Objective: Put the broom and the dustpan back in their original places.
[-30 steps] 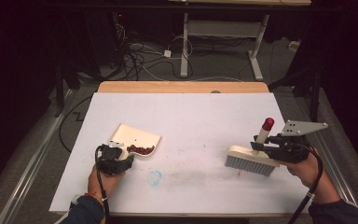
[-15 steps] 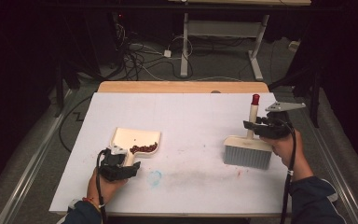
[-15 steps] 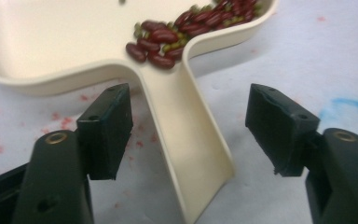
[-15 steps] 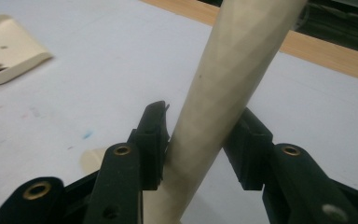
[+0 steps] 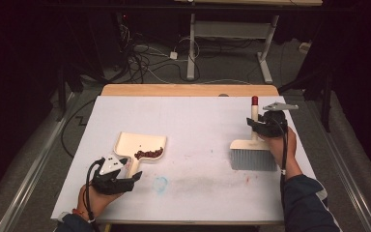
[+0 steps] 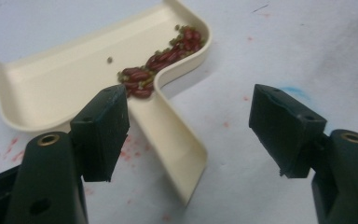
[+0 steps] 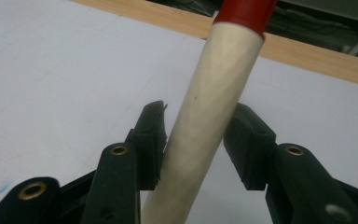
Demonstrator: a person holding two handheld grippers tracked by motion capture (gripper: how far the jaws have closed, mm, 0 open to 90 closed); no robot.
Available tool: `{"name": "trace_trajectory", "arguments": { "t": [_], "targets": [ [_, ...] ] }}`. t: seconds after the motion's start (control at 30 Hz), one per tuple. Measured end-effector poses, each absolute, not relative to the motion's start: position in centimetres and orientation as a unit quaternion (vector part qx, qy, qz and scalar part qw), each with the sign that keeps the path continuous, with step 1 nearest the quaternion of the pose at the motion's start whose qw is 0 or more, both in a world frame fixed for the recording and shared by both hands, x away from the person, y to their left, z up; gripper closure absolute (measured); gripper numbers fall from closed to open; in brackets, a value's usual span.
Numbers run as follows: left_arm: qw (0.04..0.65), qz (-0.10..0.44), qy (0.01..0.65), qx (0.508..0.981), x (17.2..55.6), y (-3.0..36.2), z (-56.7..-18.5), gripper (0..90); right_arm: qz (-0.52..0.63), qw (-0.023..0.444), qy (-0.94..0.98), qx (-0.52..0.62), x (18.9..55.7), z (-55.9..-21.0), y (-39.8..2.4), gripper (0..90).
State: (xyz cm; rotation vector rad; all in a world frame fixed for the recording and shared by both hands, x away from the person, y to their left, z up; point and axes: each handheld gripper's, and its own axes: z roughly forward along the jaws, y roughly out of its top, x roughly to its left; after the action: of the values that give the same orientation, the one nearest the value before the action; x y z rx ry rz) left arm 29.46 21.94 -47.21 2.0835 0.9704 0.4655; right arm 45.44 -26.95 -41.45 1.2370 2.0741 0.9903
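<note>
1. Where the white table (image 5: 198, 121) meets the person's right side, the right gripper (image 5: 265, 126) has its jaws closed on the cream handle of a hand brush (image 5: 253, 145); in the right gripper view the handle (image 7: 209, 116) runs between both pads, pinched.
2. Brush axis: handle stands near upright, tilted slightly, red cap (image 5: 254, 100) at top pointing toward the far edge of the table. Grey bristles (image 5: 253, 159) rest on the table surface below the right hand (image 5: 278, 145).
3. Left gripper (image 5: 118, 176) sits near the table's near-left edge, jaws spread wide and holding nothing; left gripper view shows the two black pads well apart, with the dustpan handle (image 6: 172, 149) lying on the table between them, touched by neither.
4. Cream dustpan (image 5: 140, 147) lies flat just beyond the left gripper. Its handle points back toward the person; its open lip faces away and leftward in the high view.
5. Dark red beans (image 6: 161, 67), with a few small greenish ones mixed in, are heaped against the pan's rear wall beside the handle root.
6. Table marks: faint blue scribble (image 5: 161, 183) near the left gripper, red specks scattered around.
7. No readable writing or labels seen.
</note>
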Motion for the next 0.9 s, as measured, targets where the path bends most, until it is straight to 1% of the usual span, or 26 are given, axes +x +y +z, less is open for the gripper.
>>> {"name": "trace_trajectory", "arguments": {
  "t": [0.07, 0.1, 0.2, 0.27, 0.33, 0.43, 0.63, 0.83, 0.9],
  "targets": [
    [0.389, 0.190, 0.367, 0.823, 29.3, 21.5, -47.2, 23.9, 0.364, 0.274, 0.760, 0.463, 45.6, -41.5, -26.9, 56.6],
    [0.388, 0.196, 0.362, 0.825, 29.2, 21.4, -47.2, 23.7, 0.365, 0.281, 0.756, 0.465, 45.6, -41.4, -26.8, 58.0],
    [0.387, 0.206, 0.360, 0.824, 29.2, 21.2, -47.2, 23.3, 0.372, 0.291, 0.754, 0.457, 45.3, -41.0, -26.6, 58.3],
    [0.388, 0.203, 0.363, 0.822, 29.2, 21.3, -47.2, 21.3, 0.383, 0.290, 0.752, 0.452, 45.1, -40.9, -26.5, 57.2],
    [0.387, 0.203, 0.363, 0.823, 29.2, 21.4, -47.2, 21.5, 0.386, 0.293, 0.750, 0.450, 45.1, -40.9, -26.5, 55.2],
    [0.390, 0.207, 0.365, 0.820, 29.1, 21.4, -47.2, 21.5, 0.392, 0.292, 0.749, 0.447, 44.9, -40.9, -26.4, 54.4],
    [0.383, 0.205, 0.361, 0.825, 29.2, 21.3, -47.3, 21.3, 0.413, 0.286, 0.742, 0.444, 44.8, -40.9, -26.4, 47.7],
    [0.380, 0.203, 0.361, 0.827, 29.2, 21.3, -47.4, 21.3, 0.422, 0.291, 0.737, 0.441, 44.6, -40.8, -26.1, 39.0],
    [0.380, 0.204, 0.360, 0.827, 29.2, 21.2, -47.4, 21.3, 0.425, 0.295, 0.736, 0.437, 44.4, -40.6, -26.0, 33.7]
  ]
}}
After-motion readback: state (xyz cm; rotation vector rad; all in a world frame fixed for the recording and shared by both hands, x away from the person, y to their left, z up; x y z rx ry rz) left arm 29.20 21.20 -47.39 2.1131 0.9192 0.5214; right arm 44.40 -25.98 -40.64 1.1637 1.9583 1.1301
